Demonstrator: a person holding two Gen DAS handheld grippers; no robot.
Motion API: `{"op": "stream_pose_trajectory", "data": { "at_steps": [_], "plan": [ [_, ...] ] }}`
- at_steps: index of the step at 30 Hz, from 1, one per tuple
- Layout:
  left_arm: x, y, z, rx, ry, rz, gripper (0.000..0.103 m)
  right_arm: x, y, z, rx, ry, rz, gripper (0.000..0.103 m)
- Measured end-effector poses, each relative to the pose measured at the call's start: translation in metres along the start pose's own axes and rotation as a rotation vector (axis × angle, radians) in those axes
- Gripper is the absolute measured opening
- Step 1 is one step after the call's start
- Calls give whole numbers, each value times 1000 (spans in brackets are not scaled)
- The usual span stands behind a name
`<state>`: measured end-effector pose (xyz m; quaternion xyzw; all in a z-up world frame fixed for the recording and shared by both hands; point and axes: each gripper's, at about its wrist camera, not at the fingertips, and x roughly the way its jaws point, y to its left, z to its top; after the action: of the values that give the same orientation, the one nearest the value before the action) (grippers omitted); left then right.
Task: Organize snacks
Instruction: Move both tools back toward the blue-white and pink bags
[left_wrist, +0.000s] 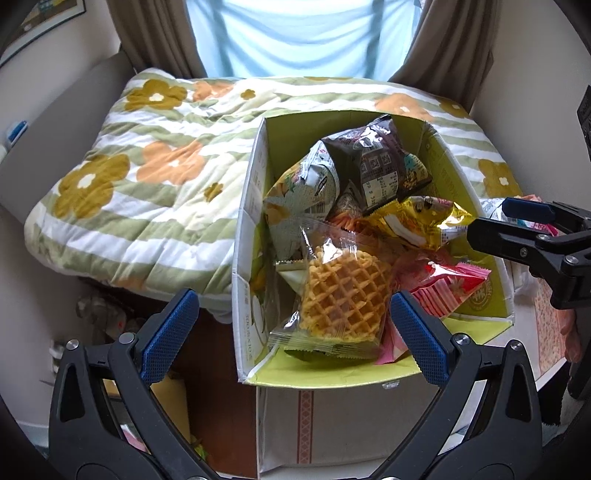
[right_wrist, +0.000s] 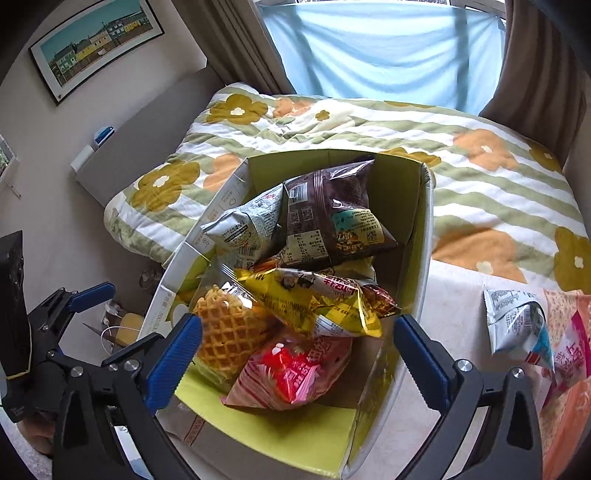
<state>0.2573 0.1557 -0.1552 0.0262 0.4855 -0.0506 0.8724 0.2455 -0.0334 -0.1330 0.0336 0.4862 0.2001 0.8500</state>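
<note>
Only the right view shows a silver packet (right_wrist: 515, 319) outside the box (right_wrist: 424, 236) (both tongs spread, empty).

Both wrist views look steeply down, close, into the same snack box (left_wrist: 255, 206).

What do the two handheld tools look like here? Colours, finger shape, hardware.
Both match. The left tool and the right tool have matte black plastic frames with triangular cut-outs, forking into two angled fingers. Each finger carries a long blue pad with a fine knurled texture. Silver screws or pivot pins sit at the joints. No cables, sleeves or markings show.
</note>
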Motion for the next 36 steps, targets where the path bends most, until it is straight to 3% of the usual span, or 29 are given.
{"op": "stream_pose_trajectory", "data": {
  "at_steps": [10,18,27,36],
  "plan": [
    [-18,-12,5,56,-51,-81,103,-47,7,-18,60,-106,-94,103],
    [-35,-45,18,127,-127,-171,103,-100,-19,-42,158,-179,-210,103],
    [-41,-125,29,222,-141,-251,103,-156,-79,-74,246,-214,-321,103],
    [-30,-223,32,211,-98,-256,103,-179,-160,-99,278,-169,-303,103]
  ]
}}
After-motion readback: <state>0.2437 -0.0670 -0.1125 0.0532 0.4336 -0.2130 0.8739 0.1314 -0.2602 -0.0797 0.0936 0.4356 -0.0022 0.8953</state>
